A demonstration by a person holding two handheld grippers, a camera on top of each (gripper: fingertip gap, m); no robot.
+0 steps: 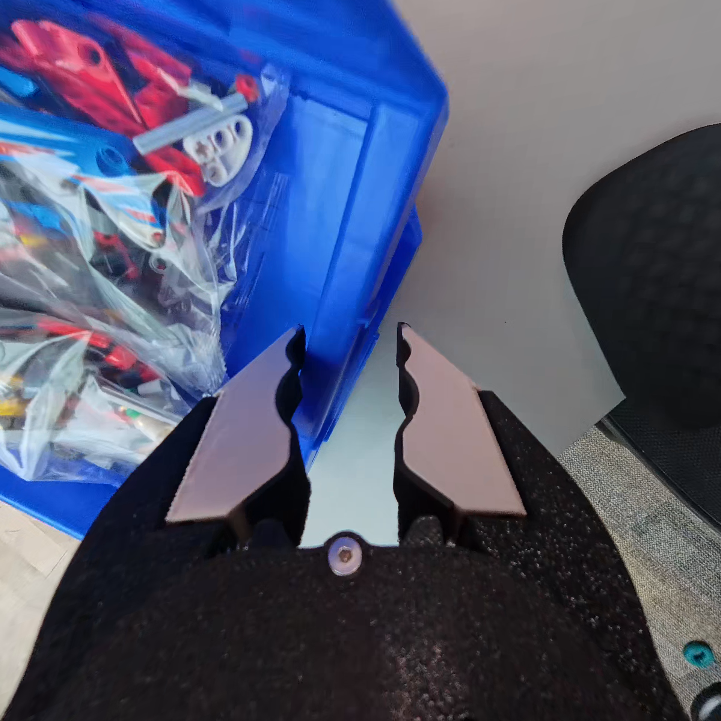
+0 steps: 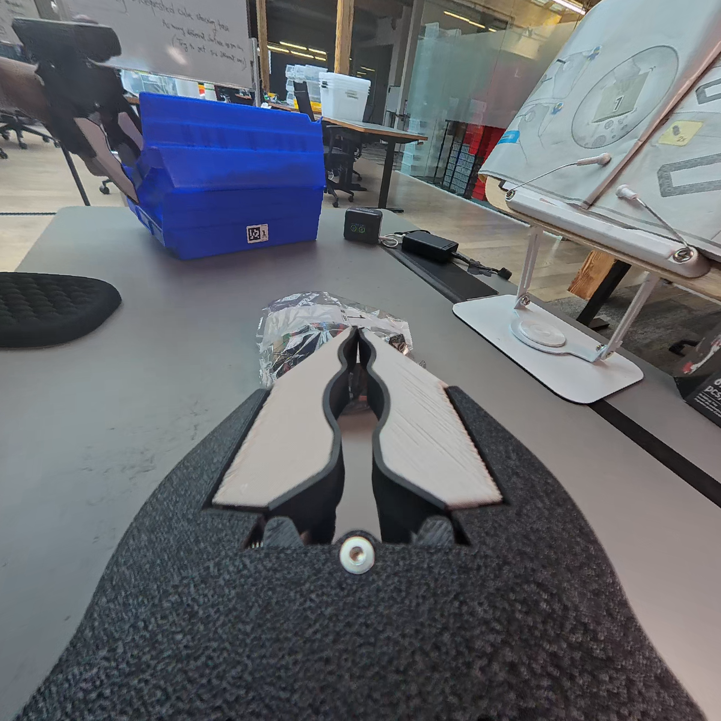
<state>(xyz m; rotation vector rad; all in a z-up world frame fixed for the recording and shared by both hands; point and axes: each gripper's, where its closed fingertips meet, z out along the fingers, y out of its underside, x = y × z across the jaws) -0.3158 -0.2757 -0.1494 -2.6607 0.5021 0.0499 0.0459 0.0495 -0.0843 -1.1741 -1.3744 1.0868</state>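
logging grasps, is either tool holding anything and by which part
The right tool is shut on the clear plastic bag, pinching its near edge at the tips. The left tool is open around the blue bin wall, gripping nothing.

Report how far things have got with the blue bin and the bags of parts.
Done: one clear plastic bag of small parts lies on the grey table, outside the blue plastic bin. In hand: the right gripper is shut on that bag; the left gripper is open astride the tilted bin's wall. Left: more clear bags of red and blue parts fill the bin.
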